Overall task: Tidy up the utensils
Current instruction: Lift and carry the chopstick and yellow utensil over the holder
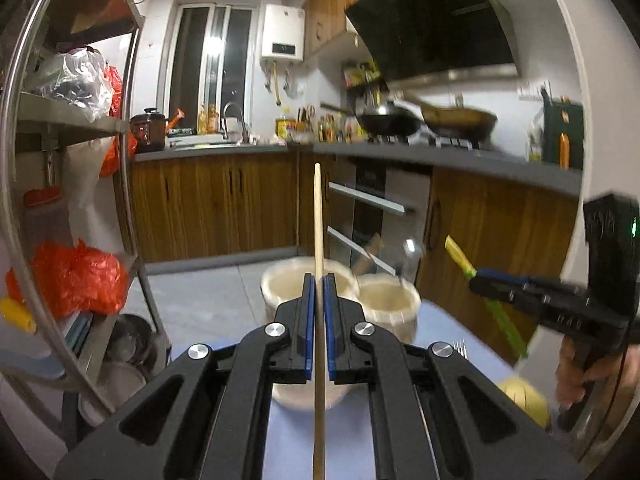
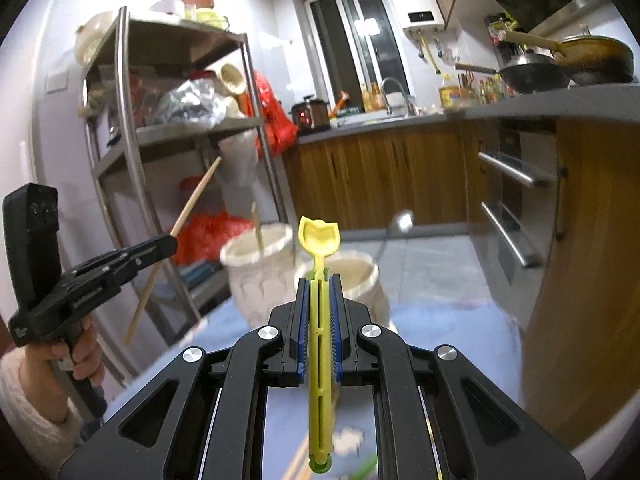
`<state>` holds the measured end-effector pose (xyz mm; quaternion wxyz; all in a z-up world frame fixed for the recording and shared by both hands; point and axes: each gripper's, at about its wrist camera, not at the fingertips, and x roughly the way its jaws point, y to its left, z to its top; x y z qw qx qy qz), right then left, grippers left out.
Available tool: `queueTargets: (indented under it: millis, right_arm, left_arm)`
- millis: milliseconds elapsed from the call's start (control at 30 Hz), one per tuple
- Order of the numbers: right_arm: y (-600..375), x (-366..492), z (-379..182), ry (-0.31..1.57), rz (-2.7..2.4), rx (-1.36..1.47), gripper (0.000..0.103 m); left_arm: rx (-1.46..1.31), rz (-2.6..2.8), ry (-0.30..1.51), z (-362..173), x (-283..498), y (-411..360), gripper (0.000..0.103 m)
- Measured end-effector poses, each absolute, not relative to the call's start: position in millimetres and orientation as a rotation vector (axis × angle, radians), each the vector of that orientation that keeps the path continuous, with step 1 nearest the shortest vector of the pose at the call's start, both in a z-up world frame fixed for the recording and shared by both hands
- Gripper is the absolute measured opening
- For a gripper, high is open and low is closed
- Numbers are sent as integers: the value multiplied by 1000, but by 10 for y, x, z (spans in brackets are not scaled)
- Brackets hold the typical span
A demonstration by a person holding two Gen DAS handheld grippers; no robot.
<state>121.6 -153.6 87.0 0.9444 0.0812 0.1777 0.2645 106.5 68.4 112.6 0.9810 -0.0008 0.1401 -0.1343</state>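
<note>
Left wrist view first: two cream holders point(image 1: 304, 280) stand side by side on the blue table point(image 1: 440, 320), straight beyond my left claw point(image 1: 319, 292), with a metal rack point(image 1: 132, 128) to the left of them and wooden cabinets point(image 1: 212, 208) behind. My left claw is clenched on a wooden chopstick point(image 1: 318, 216), which runs up between the blue pads and rises above the nearer holder. To the right of the holders my right claw point(image 1: 476, 274) grips a yellow-green utensil point(image 1: 460, 258). Right wrist view next: my right claw point(image 2: 319, 292) is clamped on the yellow-green utensil point(image 2: 319, 240), its shaped end poking up in front of the holders point(image 2: 260, 272). Left of the holders, my left claw point(image 2: 168, 242) holds the chopstick point(image 2: 192, 200) tilted; another stick point(image 2: 257, 228) stands in the left holder.
</note>
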Motion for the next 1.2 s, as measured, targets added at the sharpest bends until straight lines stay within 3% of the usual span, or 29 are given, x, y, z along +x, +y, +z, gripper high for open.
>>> queueTargets:
  millis: [233,600,1200]
  right_arm:
    - [-1494,1722,997,300,561,270,11]
    - [-1240,2238,818,255,560,344,11]
    - [-1087,2062,551,336,513,160,11]
  left_arm:
    - [-90,-278,233,1345,1652,728,4]
    - [-132,-221,169,1256,2209,574,4]
    - [-36,-203,214,861,1804,492,4]
